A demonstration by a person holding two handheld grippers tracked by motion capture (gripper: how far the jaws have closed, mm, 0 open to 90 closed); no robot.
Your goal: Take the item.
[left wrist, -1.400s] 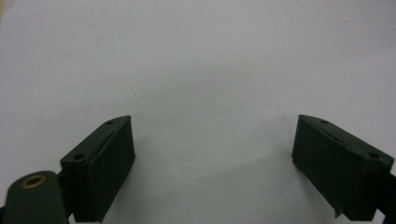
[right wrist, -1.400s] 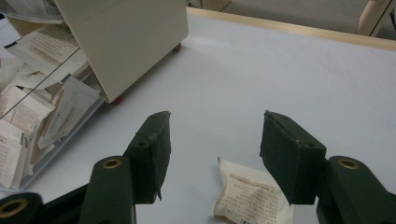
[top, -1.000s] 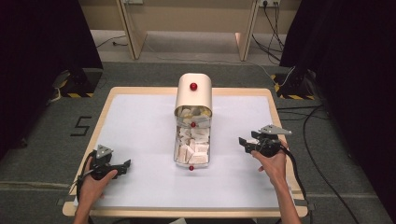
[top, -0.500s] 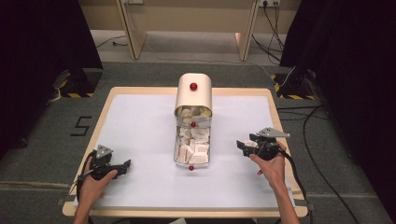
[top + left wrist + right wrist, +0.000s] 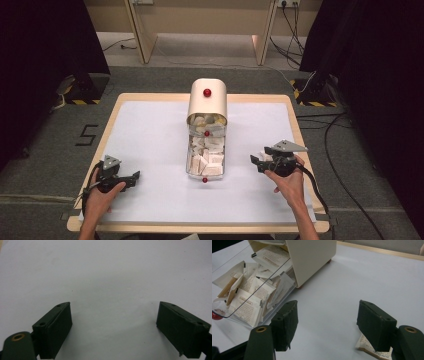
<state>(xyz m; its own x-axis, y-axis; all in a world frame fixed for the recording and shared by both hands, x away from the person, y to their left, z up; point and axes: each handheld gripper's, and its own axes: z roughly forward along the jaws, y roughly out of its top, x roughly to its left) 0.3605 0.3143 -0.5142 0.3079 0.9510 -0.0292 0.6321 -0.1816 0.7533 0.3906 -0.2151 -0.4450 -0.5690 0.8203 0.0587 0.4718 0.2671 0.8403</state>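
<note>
A cream box (image 5: 207, 101) with a red knob stands at the table's middle. Its clear drawer (image 5: 205, 155) is pulled out toward me and holds several white paper sachets (image 5: 249, 292). My right gripper (image 5: 256, 162) rests on the table just right of the drawer, pointing at it, and in the right gripper view it (image 5: 327, 312) stands open. One sachet (image 5: 372, 350) lies on the table, partly under its right jaw. My left gripper (image 5: 134, 176) sits at the front left, open (image 5: 112, 312) over bare white surface with nothing between its jaws.
The white table top (image 5: 150, 135) has a wooden rim (image 5: 200, 227). A red knob (image 5: 204, 179) marks the drawer's front end. Cables (image 5: 330, 150) and dark curtains lie to the right of the table, and the floor to the left bears a painted mark (image 5: 87, 135).
My right gripper has slid a little toward the table's front edge and toward the drawer. The left gripper has stayed put.
</note>
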